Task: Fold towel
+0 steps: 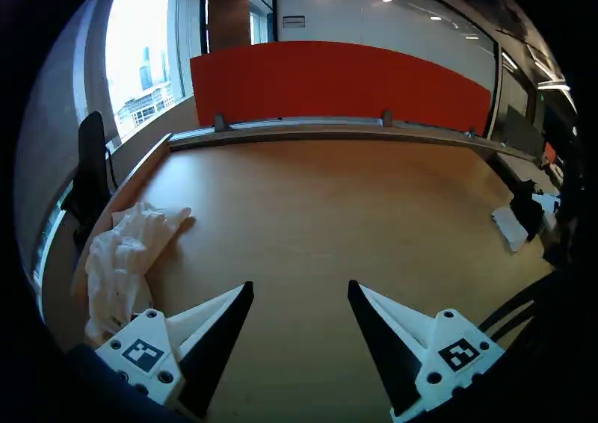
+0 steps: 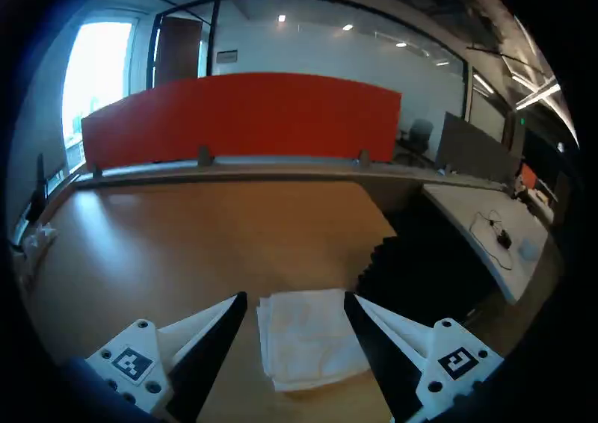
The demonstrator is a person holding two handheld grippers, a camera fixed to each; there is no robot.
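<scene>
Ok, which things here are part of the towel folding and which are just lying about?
Part of the job:
crumpled towel, at the left edge of the table
folded towel, lying between the fingers of the right gripper, which is open
left gripper, open

Lying about:
red divider
black chair
cable on the neighbouring white desk

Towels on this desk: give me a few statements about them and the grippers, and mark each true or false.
1. The crumpled towel lies near the left edge of the desk in the left gripper view. True.
2. The left gripper is shut on it. False: its jaws stand open over bare desk.
3. A folded towel lies flat between the open jaws of the right gripper. True.
4. The divider behind the desk is blue. False: it is red.
</scene>
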